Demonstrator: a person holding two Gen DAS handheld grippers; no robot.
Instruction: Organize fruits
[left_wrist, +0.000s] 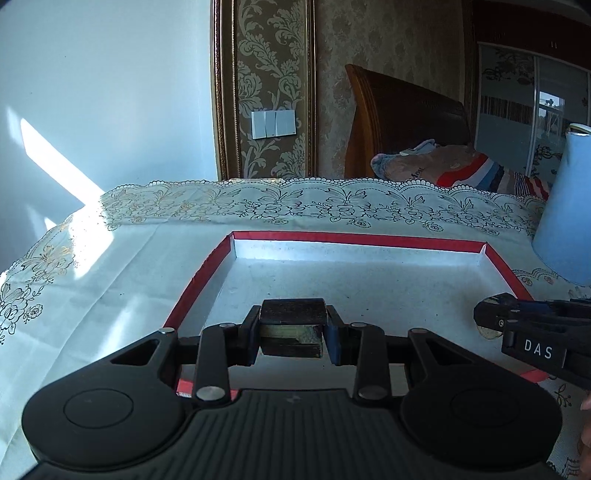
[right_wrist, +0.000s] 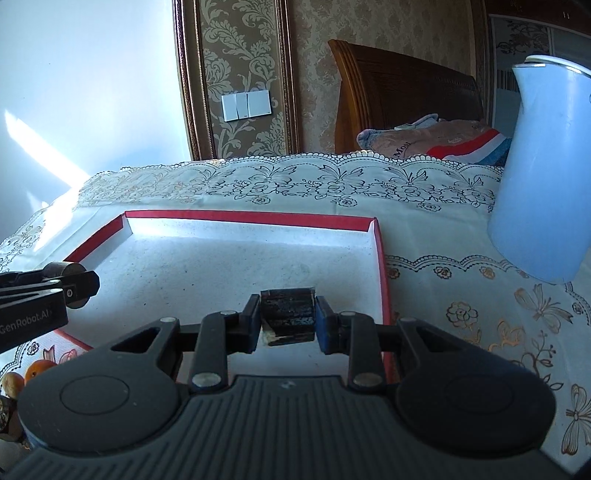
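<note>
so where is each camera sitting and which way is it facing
Left wrist view: sits on the left claw, looks forward and down over the red-edged tray toward the bed headboard; the right claw pokes in at right.
Right wrist view: sits on the right claw, same heading, over the tray's right part; the left claw pokes in at left, fruits at lower left.
Shared: tray, lace tablecloth, blue kettle, light switch, each other's claw.

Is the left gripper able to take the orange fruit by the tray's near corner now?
Probably not yet. The left gripper is shut on a dark block over the red-rimmed tray, so it must release first. The orange fruit lies outside the tray, uncovered.
</note>
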